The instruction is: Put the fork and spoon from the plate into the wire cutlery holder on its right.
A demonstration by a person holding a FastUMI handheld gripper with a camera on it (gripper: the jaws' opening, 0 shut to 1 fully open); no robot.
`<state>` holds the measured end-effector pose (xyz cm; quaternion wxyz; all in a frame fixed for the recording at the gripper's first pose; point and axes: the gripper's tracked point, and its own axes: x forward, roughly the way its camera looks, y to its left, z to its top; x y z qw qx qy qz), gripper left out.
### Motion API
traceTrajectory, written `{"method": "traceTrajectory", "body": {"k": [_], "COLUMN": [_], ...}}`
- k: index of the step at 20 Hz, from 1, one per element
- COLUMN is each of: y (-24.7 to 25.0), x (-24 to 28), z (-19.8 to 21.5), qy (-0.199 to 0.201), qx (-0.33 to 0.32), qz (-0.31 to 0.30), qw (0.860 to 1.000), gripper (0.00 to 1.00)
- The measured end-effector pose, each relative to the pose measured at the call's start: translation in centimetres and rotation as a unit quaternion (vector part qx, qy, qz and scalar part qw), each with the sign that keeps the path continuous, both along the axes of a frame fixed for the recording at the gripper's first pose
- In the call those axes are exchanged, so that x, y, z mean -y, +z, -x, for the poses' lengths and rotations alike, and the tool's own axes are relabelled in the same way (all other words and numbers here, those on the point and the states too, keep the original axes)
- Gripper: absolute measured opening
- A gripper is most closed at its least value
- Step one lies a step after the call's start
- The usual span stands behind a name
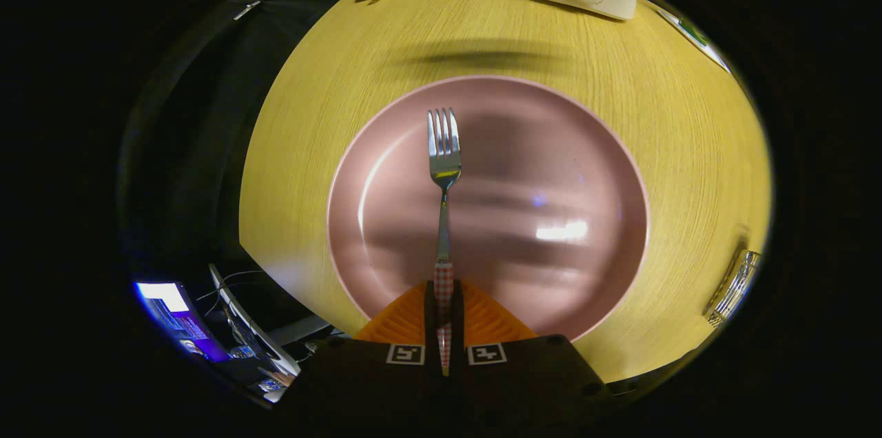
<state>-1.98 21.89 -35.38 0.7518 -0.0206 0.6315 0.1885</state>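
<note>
The gripper (443, 314) had a black body, ribbed orange fingers (406, 321), and two black-and-white square markers (405, 354).

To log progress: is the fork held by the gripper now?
Yes. The gripper is shut on the fork: both fingers press its checked handle, tines pointing ahead over the plate.

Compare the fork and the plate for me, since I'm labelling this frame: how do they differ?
The fork is slim, shiny metal with a checked handle; the plate is broad, round, matte pink. The fork is clamped by its handle between the fingers of the gripper, its tines pointing out ahead; the plate sits on the wooden table, ungripped. The fork looks sharp, the plate blurred. Both catch glare.
</note>
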Motion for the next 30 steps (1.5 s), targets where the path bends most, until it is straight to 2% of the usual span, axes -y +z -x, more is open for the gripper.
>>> {"method": "traceTrajectory", "body": {"k": [4, 8, 11, 17, 21, 24, 30], "y": [2.6, 7.3, 10.4, 14.7, 17.2, 18.0, 17.3], "x": [1.5, 5.4, 9.9, 20.7, 27.4, 30.4, 35.5], "z": [1.0, 1.9, 2.9, 4.6, 5.2, 5.2, 5.3], "qy": [0.010, 0.017, 0.027, 0.039, 0.046, 0.059, 0.051], "qx": [-0.006, -0.004, 0.000, 0.001, -0.024, -0.047, -0.163], "qz": [-0.016, -0.034, -0.030, 0.016, 0.050, 0.066, 0.112], "qw": [1.000, 0.999, 0.999, 0.999, 0.997, 0.995, 0.979], "gripper": [0.08, 0.08, 0.08, 0.08, 0.08, 0.08, 0.08]}}
